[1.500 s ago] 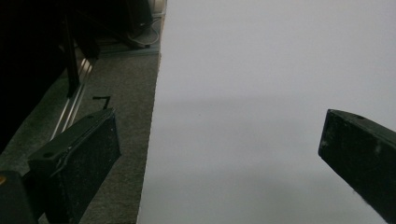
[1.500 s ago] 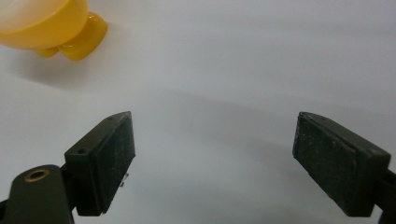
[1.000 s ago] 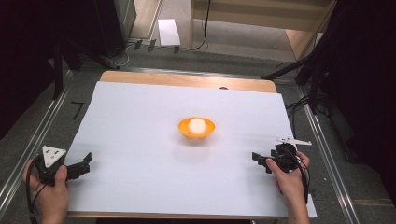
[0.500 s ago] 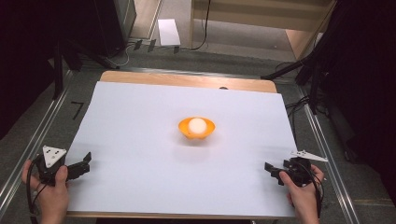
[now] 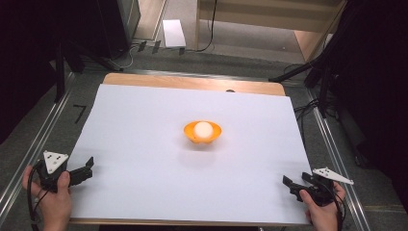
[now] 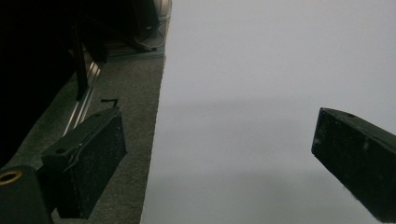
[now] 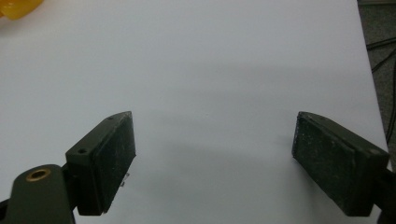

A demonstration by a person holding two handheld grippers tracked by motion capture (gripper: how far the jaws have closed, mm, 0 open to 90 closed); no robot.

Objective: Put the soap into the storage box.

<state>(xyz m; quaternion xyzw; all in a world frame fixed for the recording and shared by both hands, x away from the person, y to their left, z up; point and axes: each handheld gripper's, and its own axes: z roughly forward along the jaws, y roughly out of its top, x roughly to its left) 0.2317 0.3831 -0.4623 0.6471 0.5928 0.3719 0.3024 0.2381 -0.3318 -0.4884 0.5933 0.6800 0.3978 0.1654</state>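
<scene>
Seen from above: a tabletop [image 5: 192,83] covered by a white sheet [image 5: 144,125], wooden strip bare along the far edge. At the middle of the sheet, an orange bowl [image 5: 202,133] holding a white ball [image 5: 203,129]; ball resting inside the bowl, touching it.

At the near left corner of the sheet, the left gripper [image 5: 87,169] held in a hand [image 5: 50,202], jaws spread apart and gripping nothing, a grey three-cornered plate on top. In the left gripper view [image 6: 219,154], one jaw over the grey floor beside the sheet's left edge, the other over the white sheet.

At the near right corner, the right gripper [image 5: 290,185] held in the other hand [image 5: 321,211], jaws likewise wide apart and holding nothing. In the right gripper view [image 7: 212,156], both jaws over bare white sheet, a sliver of the orange bowl [image 7: 16,8] at the top left corner of that view.

Both grippers well apart from the bowl, one to each side of it, near the tabletop's front edge.
</scene>
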